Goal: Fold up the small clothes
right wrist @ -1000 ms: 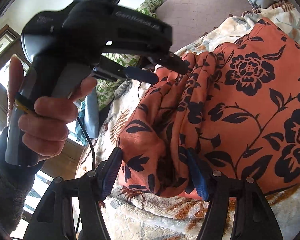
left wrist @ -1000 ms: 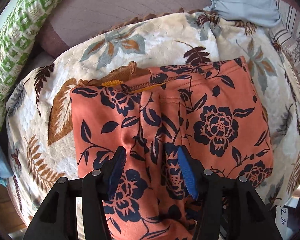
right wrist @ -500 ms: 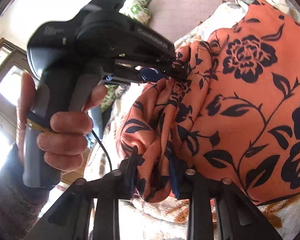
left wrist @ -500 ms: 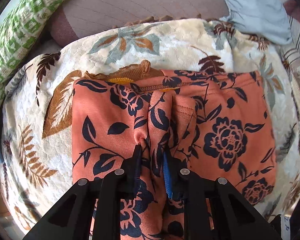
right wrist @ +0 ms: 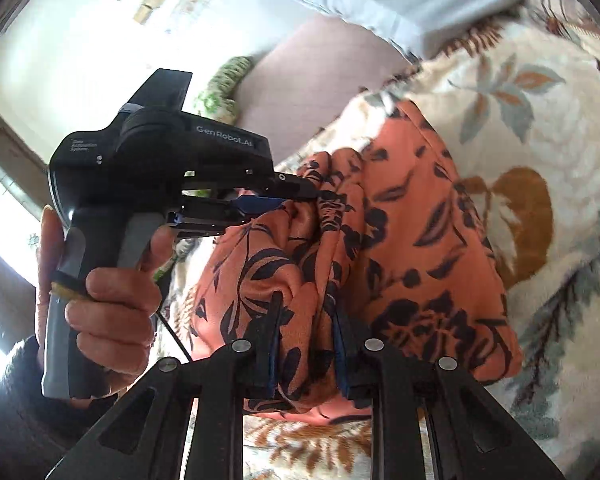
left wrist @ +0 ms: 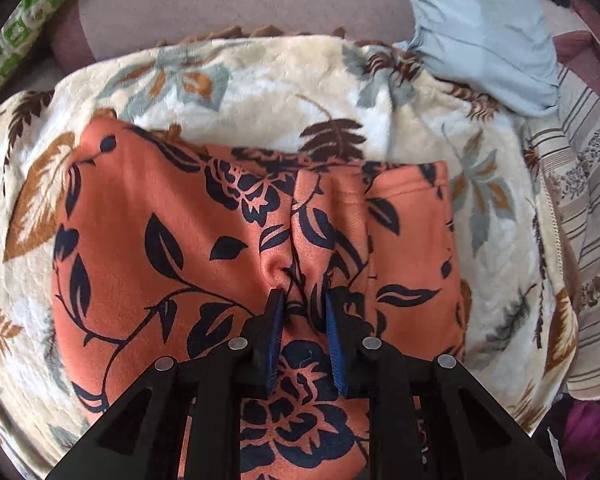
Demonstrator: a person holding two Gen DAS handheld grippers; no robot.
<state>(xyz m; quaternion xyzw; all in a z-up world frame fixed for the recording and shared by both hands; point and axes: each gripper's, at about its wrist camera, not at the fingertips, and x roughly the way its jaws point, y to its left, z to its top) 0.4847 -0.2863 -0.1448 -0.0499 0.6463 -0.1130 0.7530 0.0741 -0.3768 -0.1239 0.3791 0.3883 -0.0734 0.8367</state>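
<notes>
Here, in the left wrist view, the orange floral garment (left wrist: 188,248) fills the centre and lower half of the frame, lying on a cream leaf-print blanket (left wrist: 260,80). The left gripper (left wrist: 302,304) rises from the bottom edge, its blue pads pressed onto a raised ridge of the fabric just right of centre, pinching it. A pale blue cloth (left wrist: 484,28) sits in the upper right, a striped fabric (left wrist: 592,240) runs down the right edge, and a green patterned pillow (left wrist: 16,28) shows in the upper left.

In the right wrist view, the right gripper (right wrist: 306,320) at bottom centre is clamped on a bunched fold of the garment (right wrist: 420,240), which spreads across the middle of the frame over the blanket (right wrist: 540,120). At centre left, a hand (right wrist: 112,300) holds the left gripper (right wrist: 300,194), whose tips grip the same fold farther up.
</notes>
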